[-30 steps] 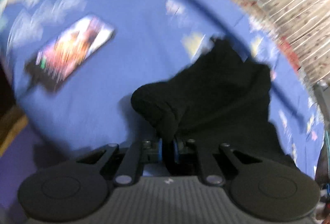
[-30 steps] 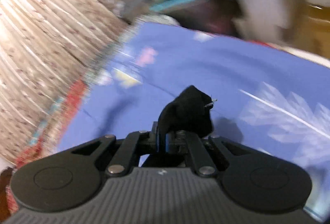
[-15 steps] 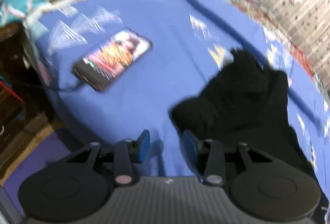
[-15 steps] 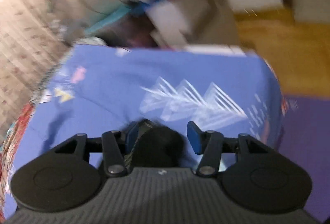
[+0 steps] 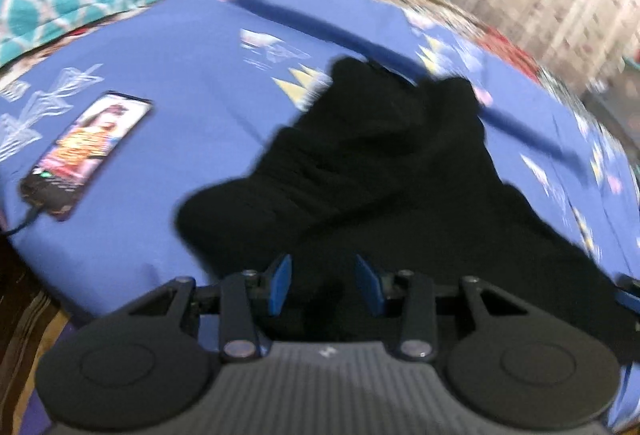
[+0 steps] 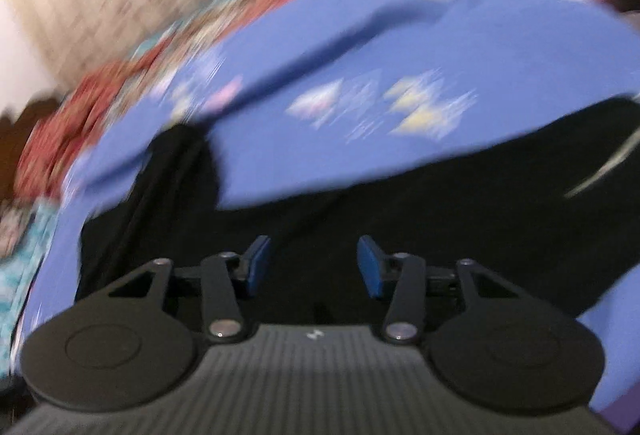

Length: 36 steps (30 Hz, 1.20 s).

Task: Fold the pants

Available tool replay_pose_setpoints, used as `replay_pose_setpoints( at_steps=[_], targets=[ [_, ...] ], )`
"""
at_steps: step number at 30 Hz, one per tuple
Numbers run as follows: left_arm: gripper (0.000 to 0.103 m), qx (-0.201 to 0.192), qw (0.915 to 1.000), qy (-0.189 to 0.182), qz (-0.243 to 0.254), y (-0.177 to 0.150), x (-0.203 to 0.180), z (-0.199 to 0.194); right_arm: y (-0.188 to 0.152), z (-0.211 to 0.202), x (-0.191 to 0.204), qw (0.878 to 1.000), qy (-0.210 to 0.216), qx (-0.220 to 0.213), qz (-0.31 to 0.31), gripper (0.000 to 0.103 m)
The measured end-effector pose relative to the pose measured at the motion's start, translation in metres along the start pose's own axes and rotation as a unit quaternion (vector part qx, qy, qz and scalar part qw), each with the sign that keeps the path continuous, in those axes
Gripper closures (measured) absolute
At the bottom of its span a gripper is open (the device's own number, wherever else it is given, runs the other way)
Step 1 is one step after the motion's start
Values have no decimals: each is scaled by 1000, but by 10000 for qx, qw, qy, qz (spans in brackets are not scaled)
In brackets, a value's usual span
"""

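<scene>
**Tongs spread above the black pants**

Your right tongs stand apart, gripping nothing, with the black pants lying under them on the blue bedsheet. A red patterned blanket edges the sheet at left. The view is blurred.

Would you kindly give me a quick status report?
Both tongs open, left tongs, right tongs. Black pants loose on blue sheet. Phone lies clear.

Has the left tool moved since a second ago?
Yes. The left tool has let go of the black pants, opened and shifted right: the phone on the blue sheet now sits farther left.
</scene>
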<state>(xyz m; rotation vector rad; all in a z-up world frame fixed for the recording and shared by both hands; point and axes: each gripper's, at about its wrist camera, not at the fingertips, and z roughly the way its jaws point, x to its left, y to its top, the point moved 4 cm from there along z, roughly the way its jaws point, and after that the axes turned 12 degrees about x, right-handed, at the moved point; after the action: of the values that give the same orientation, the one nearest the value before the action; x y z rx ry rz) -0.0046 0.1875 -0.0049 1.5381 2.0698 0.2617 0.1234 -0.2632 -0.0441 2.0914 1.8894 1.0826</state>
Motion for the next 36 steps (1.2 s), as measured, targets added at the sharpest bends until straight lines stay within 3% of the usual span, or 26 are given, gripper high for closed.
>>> replay_pose_setpoints(
  at_steps=[5,8,10,13,16,36],
  targets=[
    [66,460,9983,246,264,-18,-6,26,-33,31,48,9957,345,706,-483,62],
    [66,591,9980,192,142,-24,1,36,-44,44,46,9924,260,1104,-475,62],
    [66,589,9980,169,119,-24,3,36,-47,55,29,9905,306,1338,-71,65],
    [65,598,9980,187,130,-24,1,38,-49,53,11,9886,716,1216,524,66],
    [61,587,9979,193,178,-26,0,38,-48,52,6,9857,832,1249,771,67],
    [53,547,9979,185,282,-26,-3,41,-67,43,8,9861,836,1198,797,66]
  ],
)
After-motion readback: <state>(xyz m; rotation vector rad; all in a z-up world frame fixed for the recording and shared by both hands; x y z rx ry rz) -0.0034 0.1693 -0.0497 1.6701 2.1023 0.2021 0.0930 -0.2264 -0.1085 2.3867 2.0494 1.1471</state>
